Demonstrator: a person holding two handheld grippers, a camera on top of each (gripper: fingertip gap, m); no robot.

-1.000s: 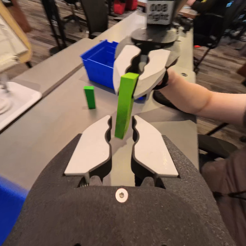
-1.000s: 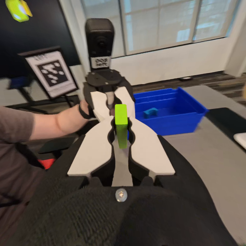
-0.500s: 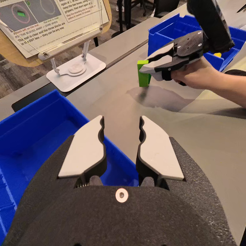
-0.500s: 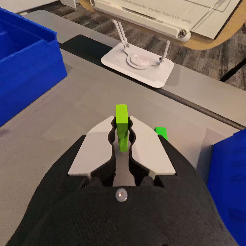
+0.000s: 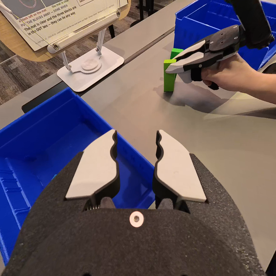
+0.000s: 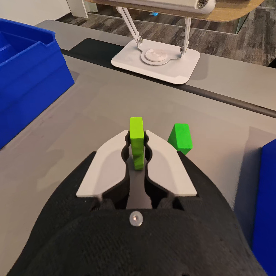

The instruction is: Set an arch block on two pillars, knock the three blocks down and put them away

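1. Two green pillars stand upright on the grey table (image 6: 74,119): a lime pillar (image 6: 136,143) and, just beside it, a darker green pillar (image 6: 181,138).
2. The right tool (image 6: 136,132) is clamped on the lime pillar near its top, and the pillar's foot appears to rest on the table.
3. The left tool (image 5: 135,132) is spread wide and empty, over the near corner of a blue bin (image 5: 44,134).
4. A white stand (image 6: 155,65) sits at the table's far edge.
5. A second blue bin (image 5: 209,22) lies behind the pillars.

My grey tabletop (image 6: 104,104) meets a dark wood-plank floor (image 6: 224,38) beyond its far edge. A white stand (image 6: 156,65) there carries a wooden board (image 5: 37,55) holding a printed sheet.
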